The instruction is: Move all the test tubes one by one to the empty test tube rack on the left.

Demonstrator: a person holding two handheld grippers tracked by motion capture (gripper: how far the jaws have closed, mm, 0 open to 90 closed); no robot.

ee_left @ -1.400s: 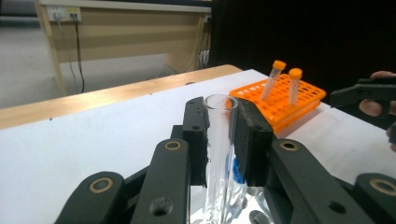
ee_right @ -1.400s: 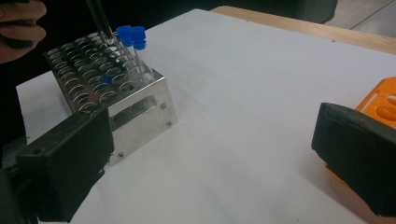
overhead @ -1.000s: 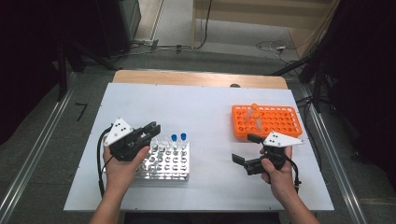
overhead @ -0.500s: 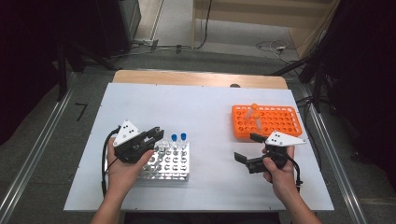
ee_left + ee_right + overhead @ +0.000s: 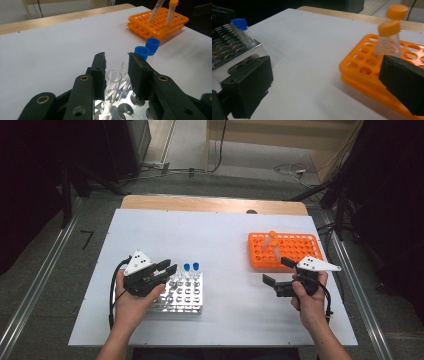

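The left tool point(image 5: 169, 268) hangs over the near-left corner of the metal rack point(image 5: 182, 292), which sits on the white surface point(image 5: 210, 235) just in front of the person's left hand point(image 5: 132, 297). In the left gripper view an open clear tube point(image 5: 113, 83) stands in the rack between the two black jaws; these have just been opening, and there is a gap on each side of the glass, so the tool is letting go rather than gripping. Two blue-capped tubes point(image 5: 190, 268) stand at the far edge of the same rack.

The right tool point(image 5: 276, 273) hovers wide open and empty between the two racks, just short of the orange rack point(image 5: 285, 251), where two orange-capped tubes point(image 5: 272, 241) lean in their holes.

It looks to me like the step in hand is seating that clear tube in the metal rack. Next, I would judge, the left tool has to lift straight up so a pad does not drag the tube out or tip it, while the right tool reaches for one of the orange-capped tubes.
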